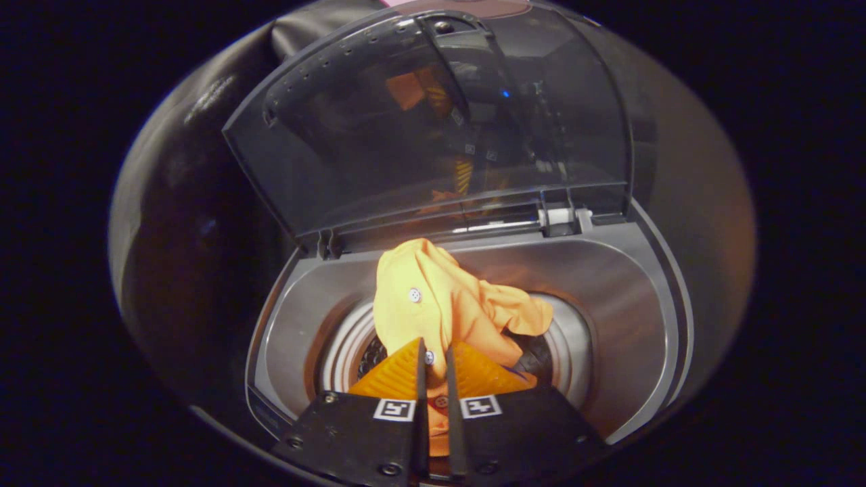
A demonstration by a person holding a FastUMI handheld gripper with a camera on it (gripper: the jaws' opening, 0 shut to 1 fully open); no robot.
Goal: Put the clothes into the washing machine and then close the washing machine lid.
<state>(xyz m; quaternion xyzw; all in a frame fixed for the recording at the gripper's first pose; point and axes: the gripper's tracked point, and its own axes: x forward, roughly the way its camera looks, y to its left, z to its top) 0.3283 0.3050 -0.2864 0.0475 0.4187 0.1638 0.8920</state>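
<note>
At lower centre, gripper pinching orange shirt narrowly, hanging it over the washing machine drum; likely needing release next, then swinging down the raised lid above.

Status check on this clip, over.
Gripper shut on orange shirt. Shirt hanging above washer drum, not released. Lid up, nothing blocking.

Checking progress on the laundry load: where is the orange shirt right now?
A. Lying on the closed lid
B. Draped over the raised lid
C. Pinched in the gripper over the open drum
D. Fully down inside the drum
C: the gripper is shut on the orange shirt, which hangs above the washing machine drum, with the lid raised behind.
</note>
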